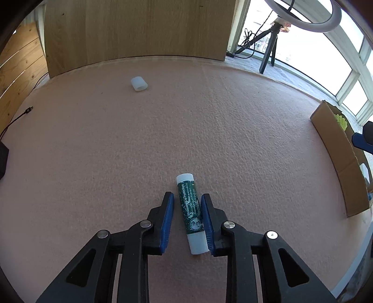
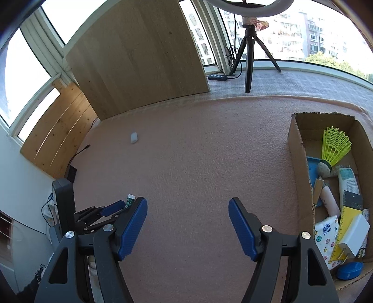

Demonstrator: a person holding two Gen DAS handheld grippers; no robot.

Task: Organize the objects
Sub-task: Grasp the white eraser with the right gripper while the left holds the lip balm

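Lip balm tube [image 1: 191, 214] lying on the counter [image 1: 139, 151] near centre, between the left tool's [image 1: 187, 200] pads; loose cap [image 1: 139, 84] far left; cardboard box [image 2: 300, 149] right, holding shuttlecock [image 2: 333, 149].

Behind your pink mat [image 1: 116, 144] you have a wooden board [image 1: 139, 30], a ring light [image 1: 310, 16] on its tripod [image 2: 250, 53], and a black cable [image 1: 16, 118] at the left edge.

bright daylight | windows [image 2: 291, 35] blown out | sharp focus | fisheye-bent edges
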